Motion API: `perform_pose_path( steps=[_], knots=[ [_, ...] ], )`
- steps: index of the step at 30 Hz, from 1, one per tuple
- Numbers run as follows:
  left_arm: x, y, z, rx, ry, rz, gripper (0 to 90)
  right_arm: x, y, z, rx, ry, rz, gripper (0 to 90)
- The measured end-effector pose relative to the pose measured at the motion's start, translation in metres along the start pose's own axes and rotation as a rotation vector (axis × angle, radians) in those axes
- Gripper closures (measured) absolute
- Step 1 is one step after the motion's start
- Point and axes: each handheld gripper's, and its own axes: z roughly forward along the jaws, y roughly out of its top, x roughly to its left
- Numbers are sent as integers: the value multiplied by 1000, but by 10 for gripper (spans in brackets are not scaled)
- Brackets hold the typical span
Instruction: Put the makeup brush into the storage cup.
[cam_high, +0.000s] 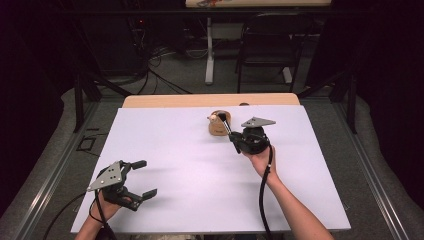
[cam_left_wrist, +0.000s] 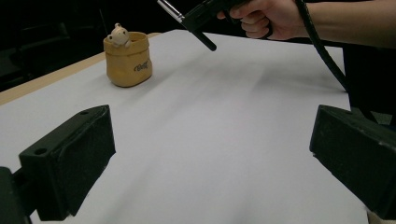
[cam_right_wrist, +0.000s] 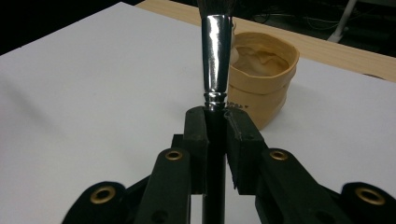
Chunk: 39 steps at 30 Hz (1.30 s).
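the right gripper (cam_high: 231, 134), just right of centre in the high view, is clamped on a slim brush with a black handle and shiny metal ferrule (cam_right_wrist: 217, 65). in the right gripper view its jaws pinch the handle right below the ferrule, a grip that likely keeps the bristle end steady and aimed. the brush tip points toward a small tan pouch-shaped cup (cam_high: 218, 124), soft-looking and wrinkled like folded paper or clay, standing upright near the far edge of the matte white table cover (cam_high: 200, 190). a small pale figurine (cam_left_wrist: 119, 33) peeks over its rim at the upper left of the left gripper view. the cup's open mouth faces up, seemingly ready to take the brush. the left gripper (cam_high: 145, 178), at the lower left of the high view, hangs with jaws spread wide and nothing between them, well away from the cup.
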Motion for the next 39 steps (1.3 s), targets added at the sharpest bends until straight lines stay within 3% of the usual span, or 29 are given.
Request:
perform_pose_path(
  steps=[33,39],
  knots=[
    [0,0,1,3,-1,0,2,-5,8,3,-93,-34,6,788],
    [0,0,1,3,-3,2,2,-7,11,6,-116,-57,-3,787]
  ],
)
